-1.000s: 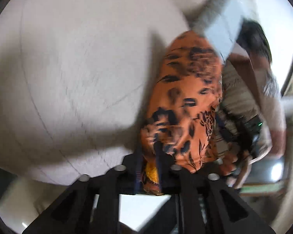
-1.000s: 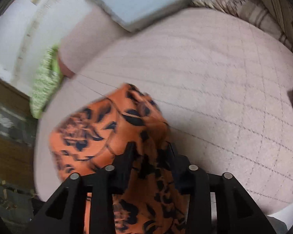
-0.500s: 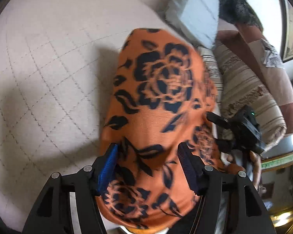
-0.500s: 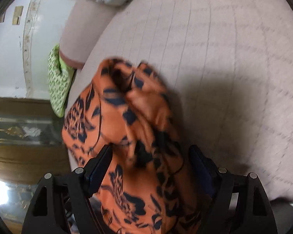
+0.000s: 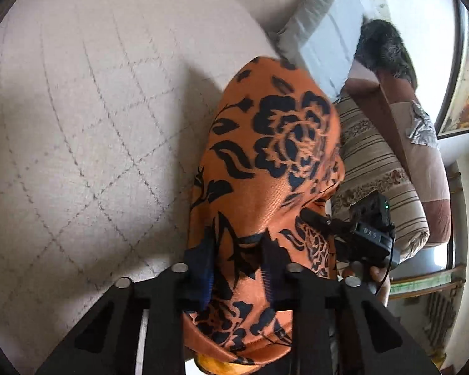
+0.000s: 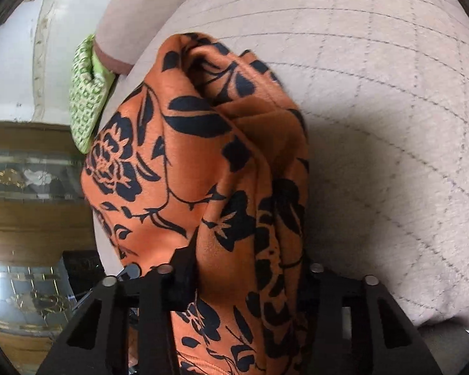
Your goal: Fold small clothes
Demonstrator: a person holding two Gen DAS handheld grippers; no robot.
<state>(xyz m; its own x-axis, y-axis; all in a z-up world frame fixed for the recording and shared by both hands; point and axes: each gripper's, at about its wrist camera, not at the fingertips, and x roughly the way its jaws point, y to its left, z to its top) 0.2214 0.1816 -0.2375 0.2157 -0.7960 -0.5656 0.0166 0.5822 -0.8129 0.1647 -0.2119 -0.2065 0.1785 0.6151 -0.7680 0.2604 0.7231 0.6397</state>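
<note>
An orange garment with a black flower print [image 5: 275, 162] hangs bunched over the quilted beige cushion [image 5: 78, 118]. My left gripper [image 5: 237, 259] is shut on the cloth near its lower part. In the right wrist view the same garment [image 6: 203, 168] drapes between the fingers of my right gripper [image 6: 247, 275], which is shut on a thick fold of it. The right gripper's body [image 5: 369, 234] shows in the left wrist view, just right of the cloth. The cloth hides the right finger in the right wrist view.
A striped sofa arm [image 5: 375, 162], a grey pillow [image 5: 322, 22] and a dark furry thing [image 5: 384, 47] lie beyond the cloth. A green patterned cloth [image 6: 87, 100] sits at the cushion's left edge, beside a wooden cabinet [image 6: 31, 187].
Both grippers stood open around the cloth half a second ago and have now closed on it. The garment has bunched up and shifted between the fingers.
</note>
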